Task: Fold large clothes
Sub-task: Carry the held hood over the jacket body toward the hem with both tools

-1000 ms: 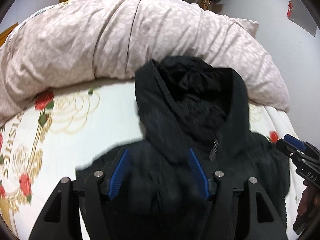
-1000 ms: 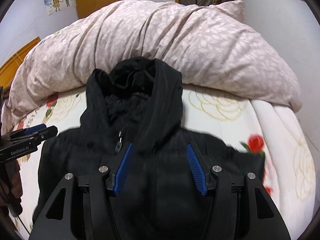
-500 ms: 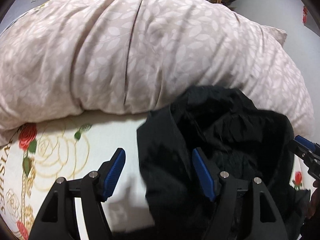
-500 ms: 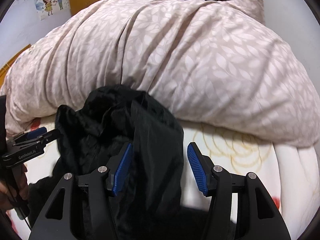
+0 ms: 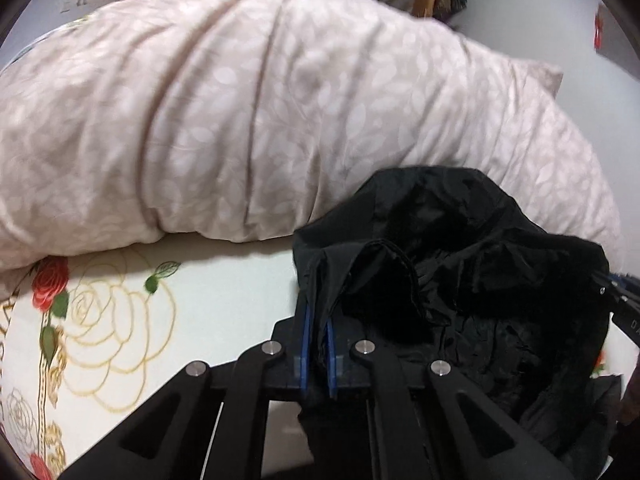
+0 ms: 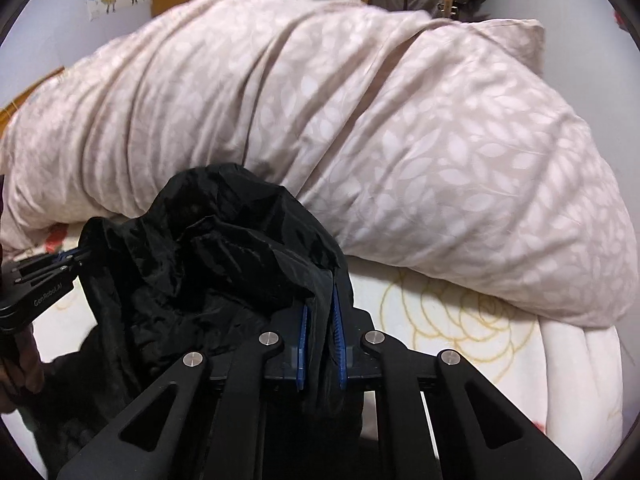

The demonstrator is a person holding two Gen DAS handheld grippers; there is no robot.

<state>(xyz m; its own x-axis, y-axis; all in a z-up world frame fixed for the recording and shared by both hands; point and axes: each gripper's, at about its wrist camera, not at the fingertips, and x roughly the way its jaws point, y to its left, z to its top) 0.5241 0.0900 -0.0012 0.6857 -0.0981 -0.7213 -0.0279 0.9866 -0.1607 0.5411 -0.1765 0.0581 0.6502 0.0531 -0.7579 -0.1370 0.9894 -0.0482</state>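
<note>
A black hooded jacket (image 5: 480, 280) lies on the bed, its hood bunched up toward the duvet; it also shows in the right wrist view (image 6: 208, 264). My left gripper (image 5: 317, 316) is shut on the hood's left edge, black cloth pinched between the blue pads. My right gripper (image 6: 320, 308) is shut on the hood's right edge. Each gripper shows at the edge of the other view: the right one (image 5: 624, 300) and the left one (image 6: 44, 276).
A big pink leaf-patterned duvet (image 5: 260, 120) is heaped just behind the hood, also in the right wrist view (image 6: 400, 140). The white rose-print bedsheet (image 5: 160, 312) spreads left and right (image 6: 480, 320). Walls and a wooden door stand behind.
Both grippers moved forward from the jacket's body to the hood and went from open to shut on its two edges. The hood now looks lifted and bunched.
</note>
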